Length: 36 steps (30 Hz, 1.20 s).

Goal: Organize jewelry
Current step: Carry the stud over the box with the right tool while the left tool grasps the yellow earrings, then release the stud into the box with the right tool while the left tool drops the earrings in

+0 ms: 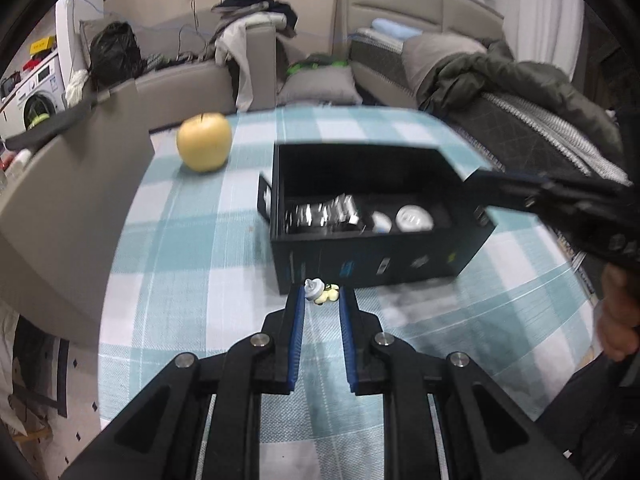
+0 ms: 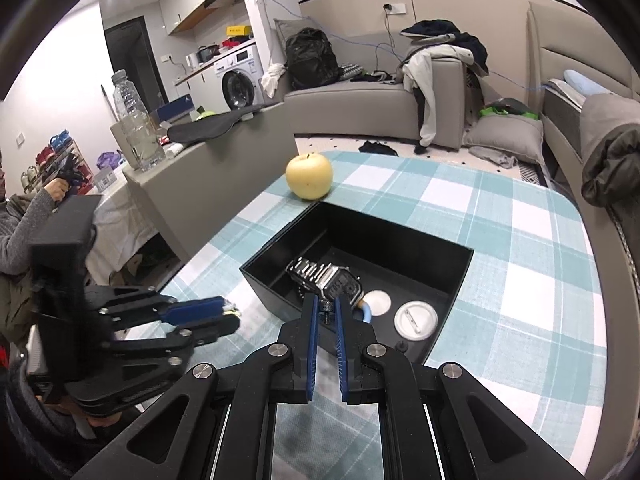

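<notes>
Left gripper (image 1: 322,291) is pinched on a small charm (image 1: 320,291), white and yellow, lifted just clear of the checked tablecloth (image 1: 180,264) in front of the black box (image 1: 372,268). Right gripper (image 2: 327,307) is fully closed, tips at the box's near rim, nipping the wall there as far as I can tell. Inside the box: a steel watch (image 2: 326,278) on the left, a white disc (image 2: 377,302) and a round badge (image 2: 415,320) to its right. Stickers on the box's front wall are too blurred to read. Beyond, near the table's far left edge, sits a yellow apple (image 2: 309,176).
</notes>
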Each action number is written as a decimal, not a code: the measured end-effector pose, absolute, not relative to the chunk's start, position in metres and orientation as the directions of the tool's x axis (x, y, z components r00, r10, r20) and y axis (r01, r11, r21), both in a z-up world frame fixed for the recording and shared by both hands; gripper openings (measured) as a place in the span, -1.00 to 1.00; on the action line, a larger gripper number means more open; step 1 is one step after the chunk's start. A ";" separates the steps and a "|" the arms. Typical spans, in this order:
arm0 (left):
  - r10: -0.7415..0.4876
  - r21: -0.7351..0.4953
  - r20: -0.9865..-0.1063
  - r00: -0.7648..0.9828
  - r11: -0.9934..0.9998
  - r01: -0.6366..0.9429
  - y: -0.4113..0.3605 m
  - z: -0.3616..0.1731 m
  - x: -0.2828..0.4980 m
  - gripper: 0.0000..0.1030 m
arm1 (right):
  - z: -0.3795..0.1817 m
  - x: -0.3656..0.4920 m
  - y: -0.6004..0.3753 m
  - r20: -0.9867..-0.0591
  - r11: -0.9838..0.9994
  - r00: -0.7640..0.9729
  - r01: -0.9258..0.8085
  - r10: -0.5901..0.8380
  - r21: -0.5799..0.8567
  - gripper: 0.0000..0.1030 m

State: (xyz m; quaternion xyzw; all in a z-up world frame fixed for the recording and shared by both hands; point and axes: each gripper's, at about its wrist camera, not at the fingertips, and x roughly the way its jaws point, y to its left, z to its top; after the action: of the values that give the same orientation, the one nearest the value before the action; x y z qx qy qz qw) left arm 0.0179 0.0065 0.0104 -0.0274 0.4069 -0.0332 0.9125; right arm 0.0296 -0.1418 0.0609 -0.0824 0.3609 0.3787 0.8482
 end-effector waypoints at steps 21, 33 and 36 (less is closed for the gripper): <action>-0.132 -0.139 -0.578 0.805 0.988 0.063 0.015 0.041 0.010 -0.76 | 0.064 0.038 -0.149 -0.658 0.723 0.477 -0.675 0.583 0.151 -0.85; -0.124 -0.141 -0.561 0.818 0.989 0.053 0.015 0.040 0.025 -0.76 | 0.066 0.047 -0.154 -0.654 0.731 0.478 -0.660 0.586 0.172 -0.85; -0.117 -0.148 -0.575 0.810 0.988 0.037 0.016 0.034 0.036 -0.76 | 0.062 0.053 -0.152 -0.664 0.735 0.473 -0.654 0.579 0.176 -0.85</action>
State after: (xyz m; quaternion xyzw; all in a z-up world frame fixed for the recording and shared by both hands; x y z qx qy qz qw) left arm 0.0358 0.0163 0.0340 -0.0651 0.3059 -0.0407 0.9490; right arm 0.0532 -0.1523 0.0625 -0.0513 0.3658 0.3601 0.8567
